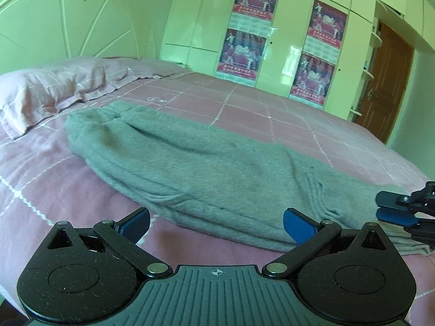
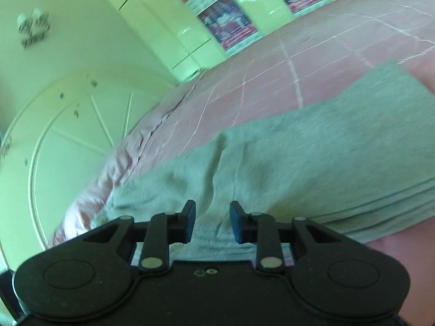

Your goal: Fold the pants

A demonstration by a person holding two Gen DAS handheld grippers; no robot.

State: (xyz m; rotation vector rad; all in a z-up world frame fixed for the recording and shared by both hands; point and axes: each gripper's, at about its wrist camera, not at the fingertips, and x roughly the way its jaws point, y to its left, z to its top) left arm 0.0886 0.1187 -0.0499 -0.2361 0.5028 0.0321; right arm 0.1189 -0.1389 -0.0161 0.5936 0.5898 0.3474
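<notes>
Grey pants point(image 1: 195, 168) lie folded lengthwise on the pink checked bed point(image 1: 272, 108), waist end far left, leg ends near right. My left gripper point(image 1: 216, 224) is wide open and empty, just in front of the pants' near edge. My right gripper point(image 1: 394, 209) shows at the right edge of the left wrist view, over the leg ends, fingers close together. In the right wrist view the right gripper point(image 2: 212, 222) is partly open with a clear gap, tilted, low over the grey pants point(image 2: 312, 163); nothing is between its fingers.
A pink pillow point(image 1: 46, 92) lies at the head of the bed, before a white headboard point(image 1: 68, 21). White wardrobes with red posters point(image 1: 320, 54) stand beyond the bed. A brown door point(image 1: 386, 87) is at far right.
</notes>
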